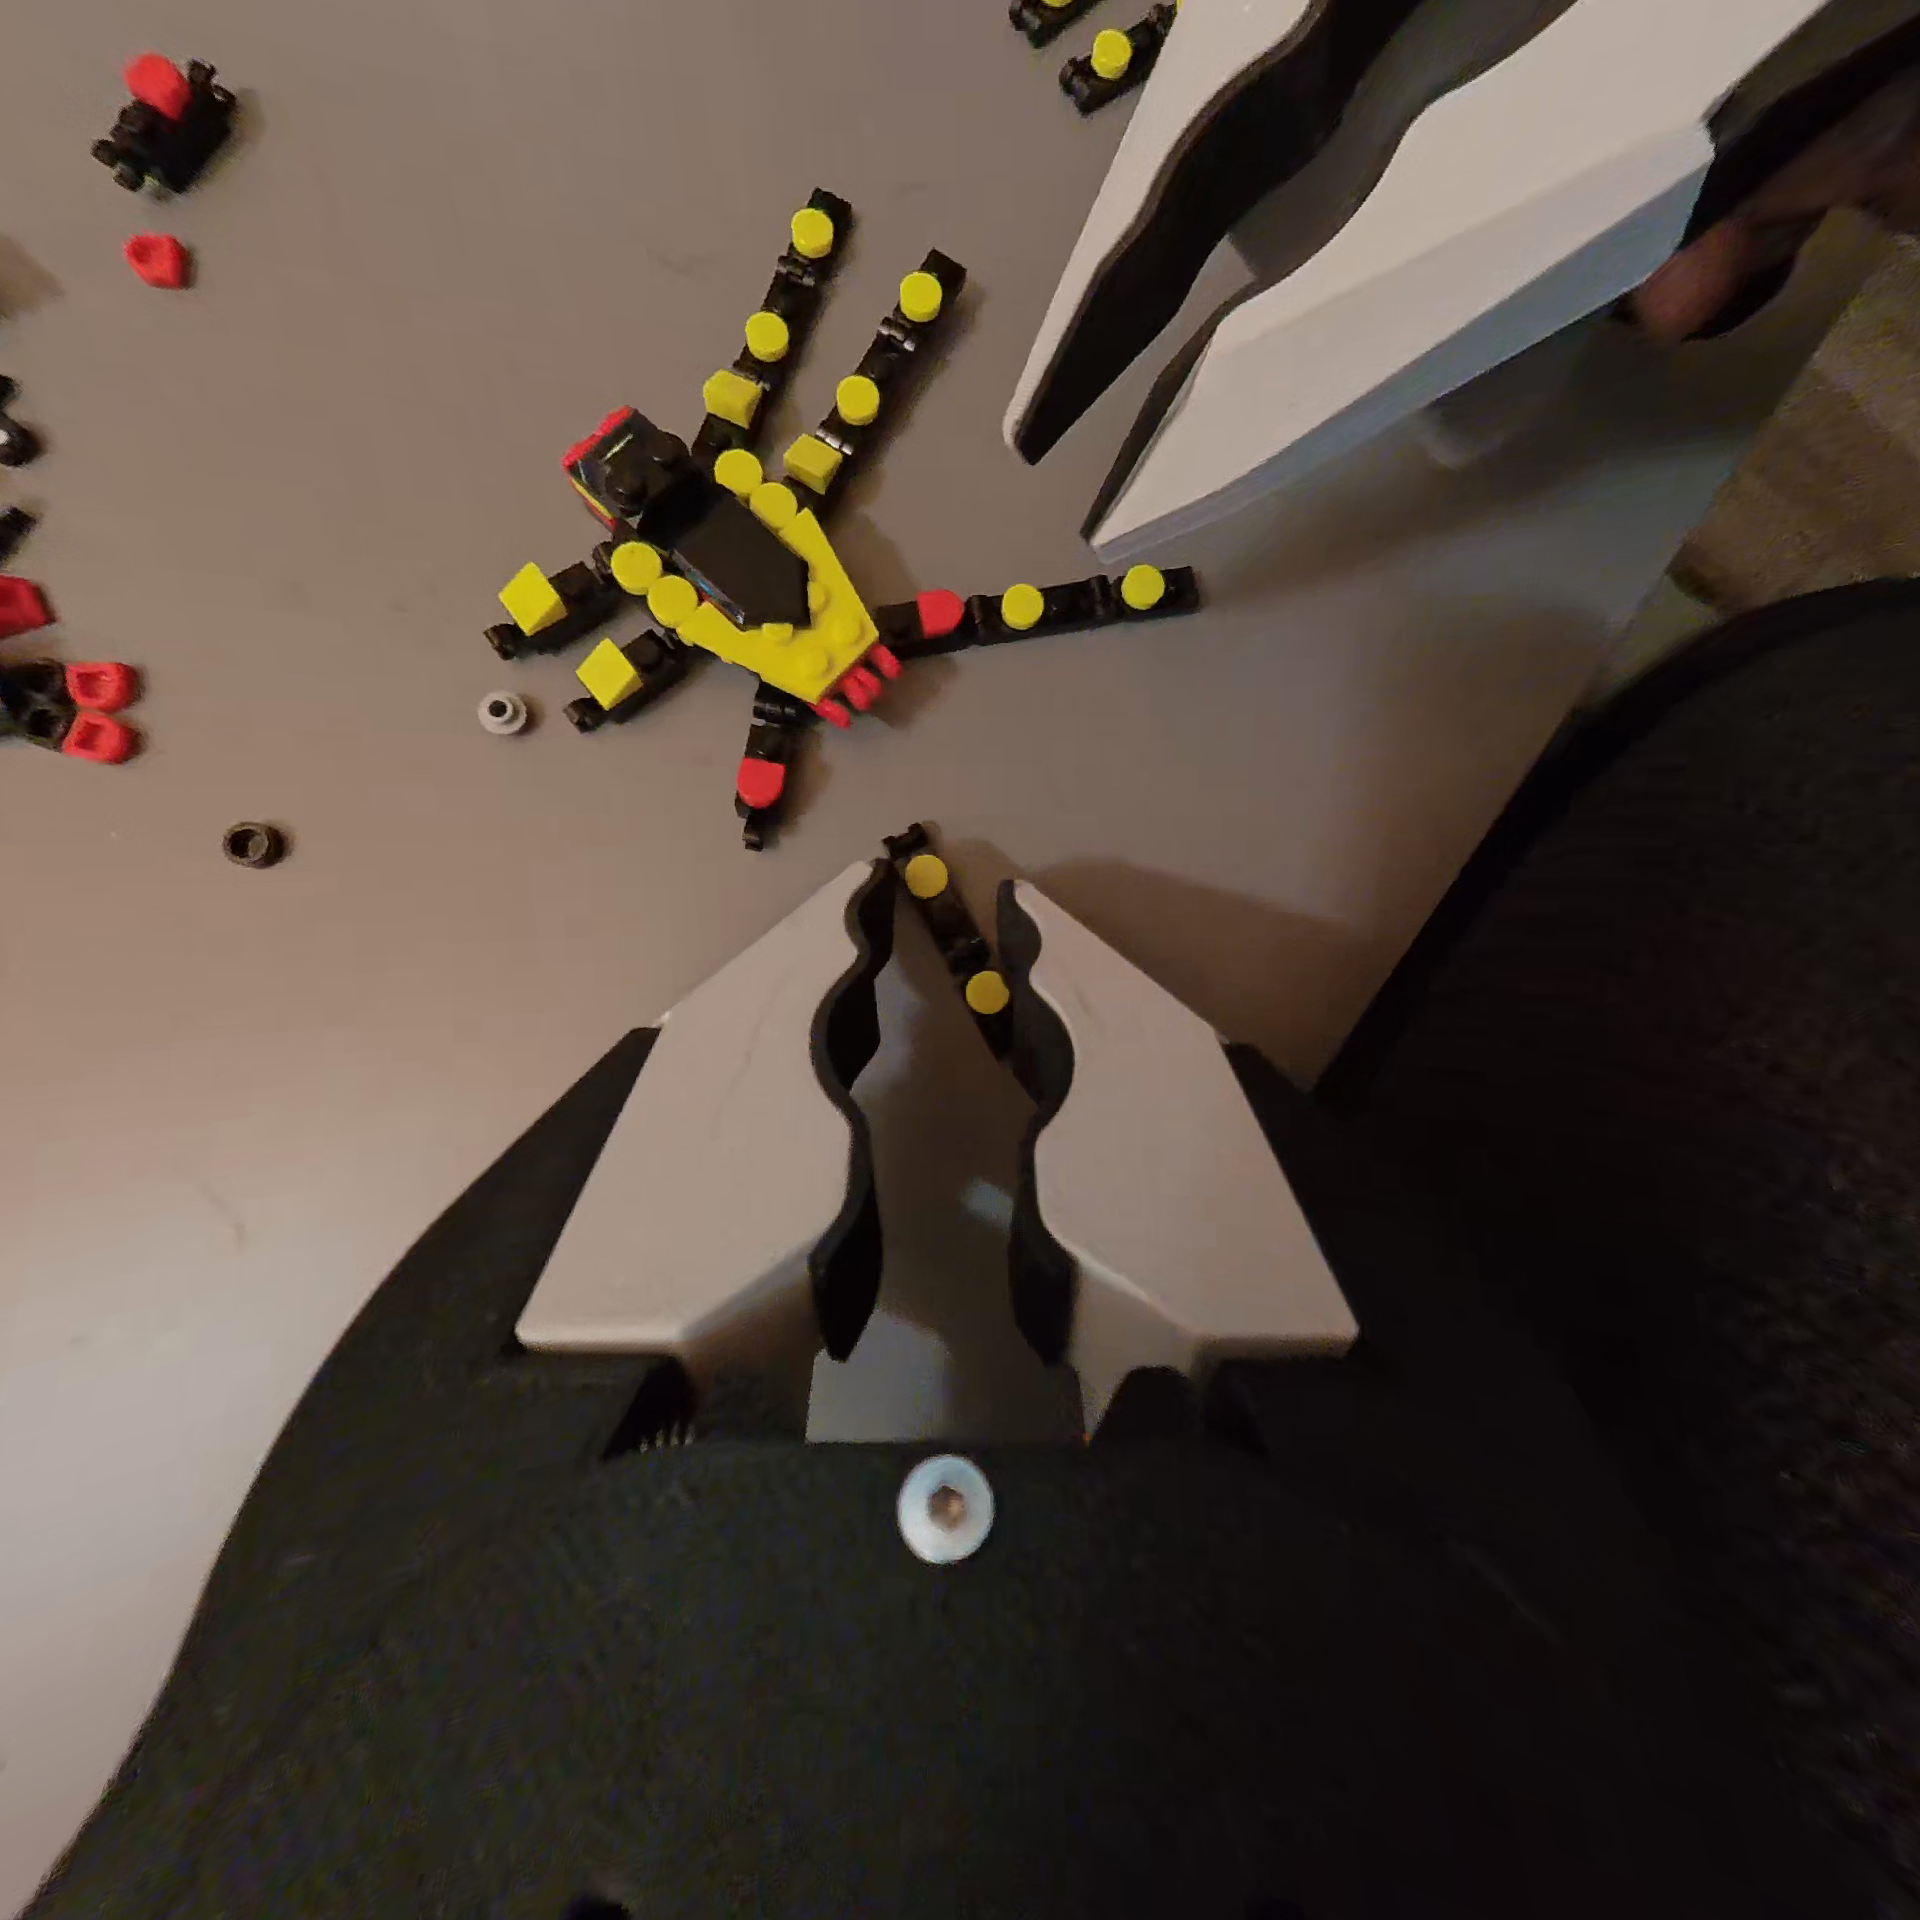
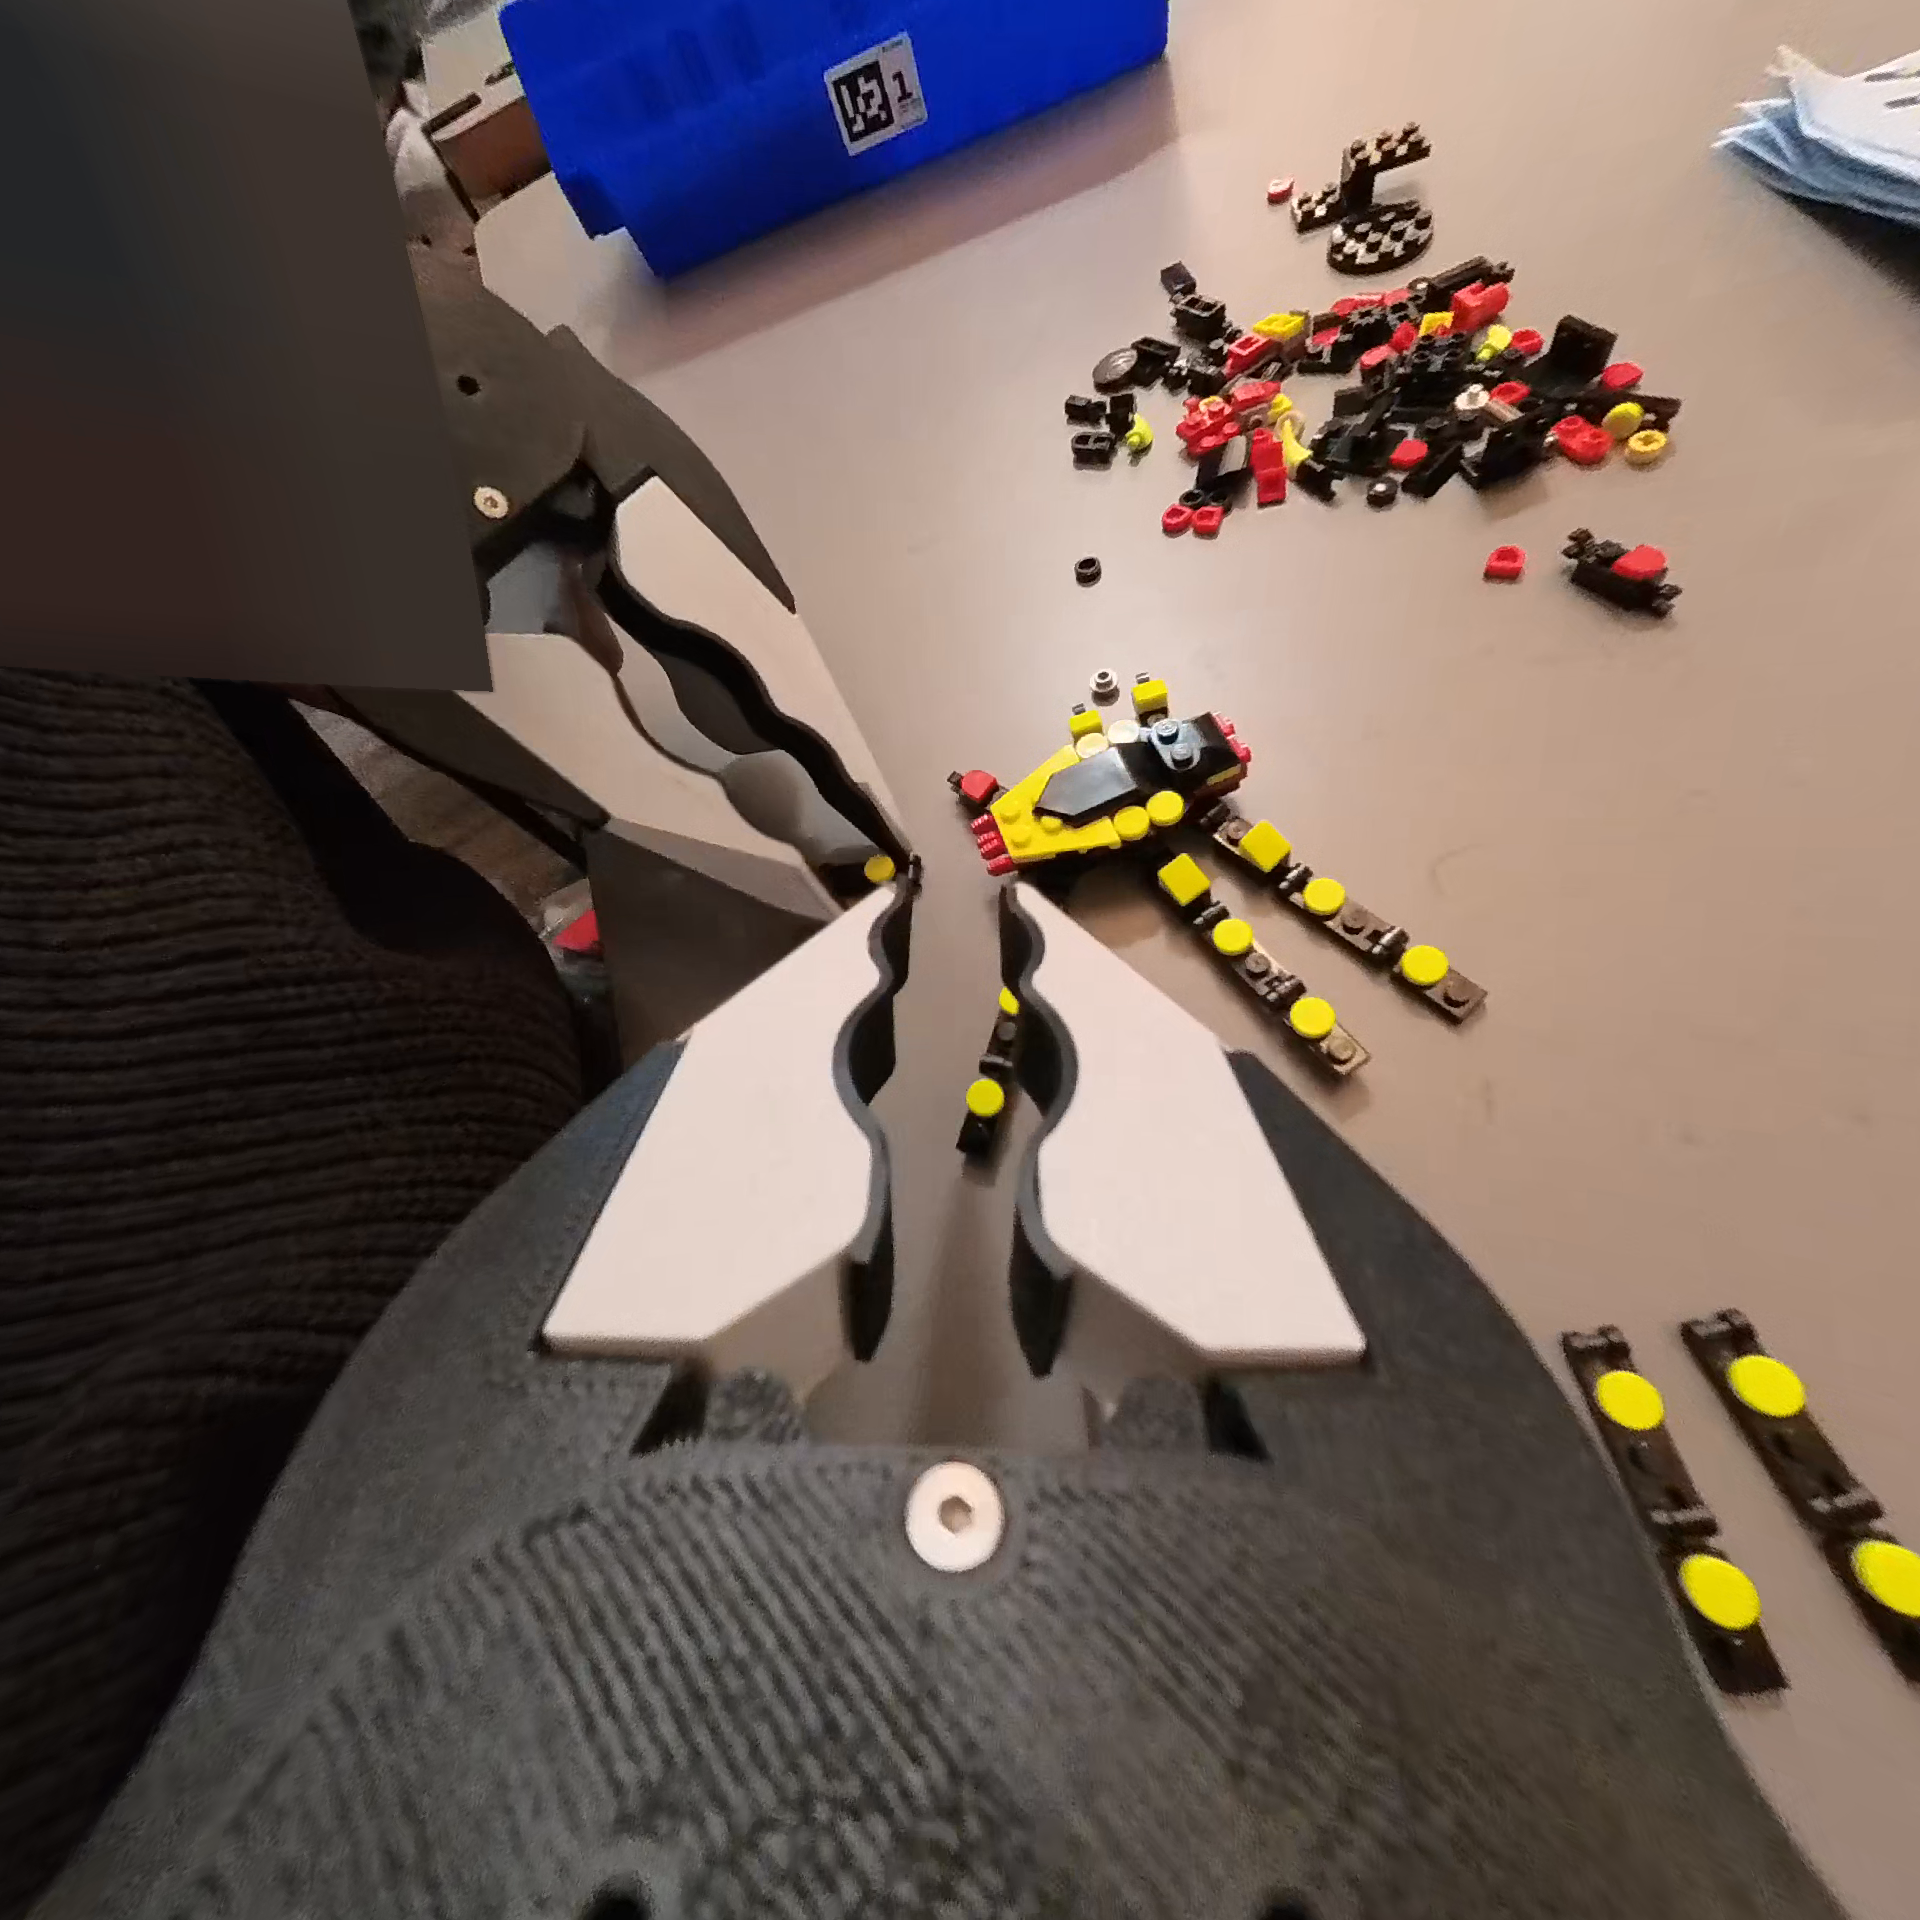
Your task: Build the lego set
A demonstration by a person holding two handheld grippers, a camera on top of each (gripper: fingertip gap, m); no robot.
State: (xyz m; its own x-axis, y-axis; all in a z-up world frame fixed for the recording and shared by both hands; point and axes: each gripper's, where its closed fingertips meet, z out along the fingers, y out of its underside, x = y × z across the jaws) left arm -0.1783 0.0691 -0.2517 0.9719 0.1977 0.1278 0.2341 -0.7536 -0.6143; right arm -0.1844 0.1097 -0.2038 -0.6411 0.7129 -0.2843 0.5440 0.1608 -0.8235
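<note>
Two grippers over a half-built spider-like lego model on a smooth grey desk.

Left wrist view: the left gripper point(image 1: 948, 883), with matte grey fingers and wavy black pads, stands spread around a slim black leg strip point(image 1: 954, 935) studded with round yellow tiles; whether the pads touch it I cannot tell. Just beyond the strip lies the lego model point(image 1: 748, 582), a yellow wedge plate with a glossy black top and jointed black legs. The right gripper point(image 1: 1060, 488) hangs near the model, its fingers parted.

Right wrist view: the right gripper point(image 2: 956, 904) is spread, a second leg strip point(image 2: 987, 1081) lying on the desk point(image 2: 1558, 1091) between its fingers. The model point(image 2: 1101, 800) sits just ahead. Beyond it, well apart, is a loose pile of bricks point(image 2: 1382, 395); farther still stands a blue plastic bin point(image 2: 831, 114).
</note>
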